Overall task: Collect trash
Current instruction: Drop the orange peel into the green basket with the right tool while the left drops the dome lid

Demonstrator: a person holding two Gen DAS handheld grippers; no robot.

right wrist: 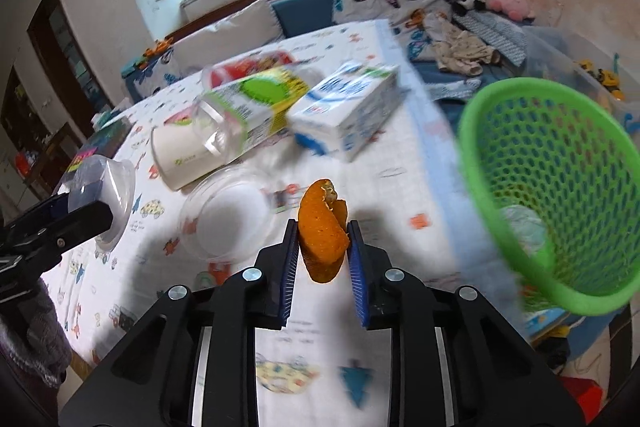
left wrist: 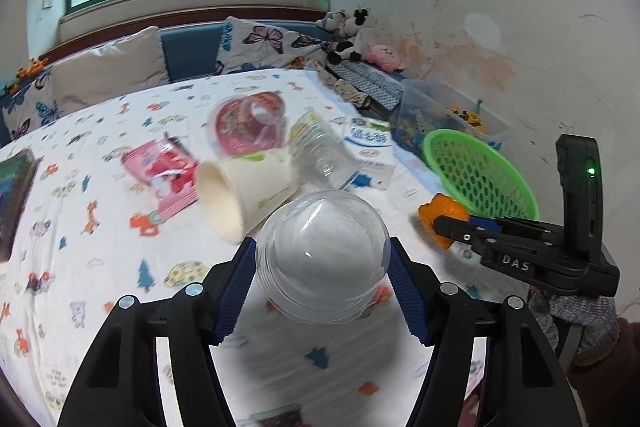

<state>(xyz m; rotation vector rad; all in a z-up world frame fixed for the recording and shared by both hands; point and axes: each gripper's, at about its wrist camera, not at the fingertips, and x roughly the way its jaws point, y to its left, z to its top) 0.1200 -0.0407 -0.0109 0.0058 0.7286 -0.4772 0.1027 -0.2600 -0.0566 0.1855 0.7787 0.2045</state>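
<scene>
My left gripper (left wrist: 323,269) is shut on a clear plastic dome lid (left wrist: 322,255) and holds it above the table; it also shows in the right wrist view (right wrist: 104,195). My right gripper (right wrist: 322,247) is shut on a piece of orange peel (right wrist: 323,231), left of the green mesh basket (right wrist: 552,187); the peel also shows in the left wrist view (left wrist: 442,217). A second clear lid (right wrist: 228,213) lies on the table. A white paper cup (left wrist: 240,193), a clear plastic bottle (left wrist: 320,151), a milk carton (left wrist: 370,147), a red wrapper (left wrist: 166,173) and a red bowl (left wrist: 250,121) lie behind.
The table has a cartoon-print cloth (left wrist: 100,267). The green basket (left wrist: 480,173) stands at the table's right edge with some crumpled paper inside. A clear toy bin (left wrist: 444,107), pillows and plush toys lie beyond. A dark book (left wrist: 14,195) sits far left.
</scene>
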